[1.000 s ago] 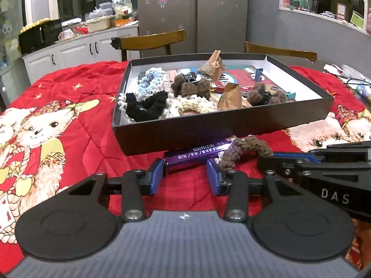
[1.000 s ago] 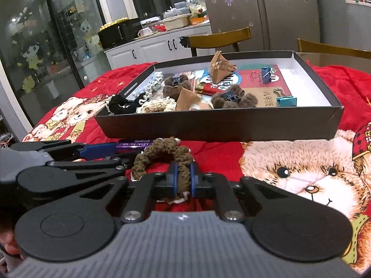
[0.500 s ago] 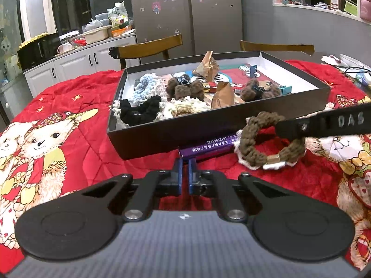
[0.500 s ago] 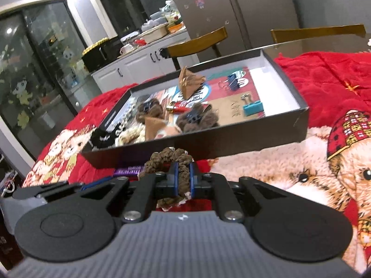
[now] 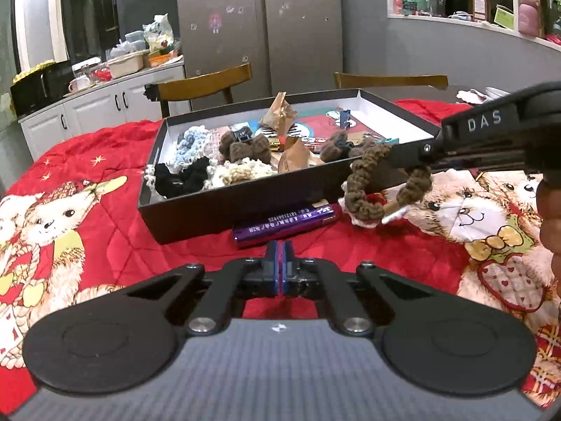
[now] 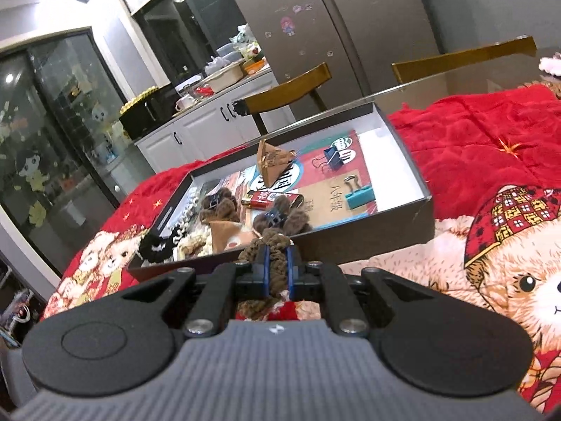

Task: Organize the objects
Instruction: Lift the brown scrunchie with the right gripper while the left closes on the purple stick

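Right gripper clamped on brown crocheted scrunchie — lifted beside black box. Left gripper pinched together, empty — near purple lighter.

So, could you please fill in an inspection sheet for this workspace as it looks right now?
Surface: red teddy-bear quilt covering the table.
Job's things: brown crocheted scrunchie lifted in front of the black box; purple lighter lies on the quilt beside the box's front wall.
Clutter: the box holds scrunchies, paper pyramids, a red lighter, binder clips.
Grippers: left gripper shut, empty; right gripper shut on the scrunchie.
Cables: nothing seen.
Surroundings: wooden chairs, refrigerator, kitchen counter.
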### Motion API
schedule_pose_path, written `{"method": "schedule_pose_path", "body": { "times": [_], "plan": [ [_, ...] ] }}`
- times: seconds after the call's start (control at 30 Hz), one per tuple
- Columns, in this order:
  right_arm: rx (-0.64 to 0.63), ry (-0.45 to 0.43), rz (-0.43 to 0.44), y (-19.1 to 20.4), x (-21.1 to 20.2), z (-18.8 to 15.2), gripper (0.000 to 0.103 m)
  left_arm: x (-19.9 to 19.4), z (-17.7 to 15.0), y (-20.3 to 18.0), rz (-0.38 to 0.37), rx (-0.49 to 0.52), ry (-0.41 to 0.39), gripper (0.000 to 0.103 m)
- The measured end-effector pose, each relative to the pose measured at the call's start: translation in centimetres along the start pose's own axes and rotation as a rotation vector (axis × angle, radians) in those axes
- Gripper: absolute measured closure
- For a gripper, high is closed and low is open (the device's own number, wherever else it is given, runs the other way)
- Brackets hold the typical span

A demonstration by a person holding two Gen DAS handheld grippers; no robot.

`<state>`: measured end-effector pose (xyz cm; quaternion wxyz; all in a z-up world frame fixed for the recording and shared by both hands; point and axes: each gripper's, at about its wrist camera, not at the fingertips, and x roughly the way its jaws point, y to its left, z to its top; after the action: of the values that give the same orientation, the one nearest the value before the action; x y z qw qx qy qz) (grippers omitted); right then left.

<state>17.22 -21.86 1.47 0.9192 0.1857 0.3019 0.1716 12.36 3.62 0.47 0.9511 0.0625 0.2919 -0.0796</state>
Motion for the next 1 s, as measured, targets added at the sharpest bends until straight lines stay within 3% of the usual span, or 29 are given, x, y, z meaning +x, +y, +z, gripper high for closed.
{"method": "schedule_pose_path", "body": {
  "times": [0.1, 0.17, 0.2, 0.23, 0.37, 0.53, 0.77, 1.0],
  "plan": [
    [0.026, -0.008, -0.001, -0.5, -0.3, 0.4, 0.092, 0.0, 0.0, -0.4, 0.035, -0.020, 0.003, 0.095],
    [0.030, -0.026, -0.005, -0.7, -0.7, 0.7, 0.092, 0.1, 0.0, -0.8, 0.049, -0.013, 0.006, 0.071],
    [0.031, -0.035, -0.006, -0.7, -0.8, 0.8, 0.092, 0.3, 0.0, -1.0, 0.063, -0.018, 0.012, 0.045],
    [0.035, -0.041, -0.005, -0.8, -1.0, 0.9, 0.092, 0.4, 0.1, -1.1, 0.066, -0.031, 0.009, 0.032],
    [0.060, -0.061, 0.001, -1.4, -1.4, 1.4, 0.092, 1.2, 0.8, -1.6, 0.090, -0.096, 0.000, 0.030],
    [0.087, -0.065, 0.000, -2.0, -1.4, 1.8, 0.092, 3.4, 1.9, -1.5, 0.089, -0.189, 0.083, 0.028],
    [0.109, -0.049, 0.004, -2.6, -1.0, 1.9, 0.091, 4.2, 2.3, -2.3, 0.110, -0.231, 0.089, 0.026],
    [0.097, -0.039, -0.007, -2.7, -0.5, 1.5, 0.091, 4.8, 2.1, -3.0, 0.205, -0.227, 0.079, 0.022]
  ]
}}
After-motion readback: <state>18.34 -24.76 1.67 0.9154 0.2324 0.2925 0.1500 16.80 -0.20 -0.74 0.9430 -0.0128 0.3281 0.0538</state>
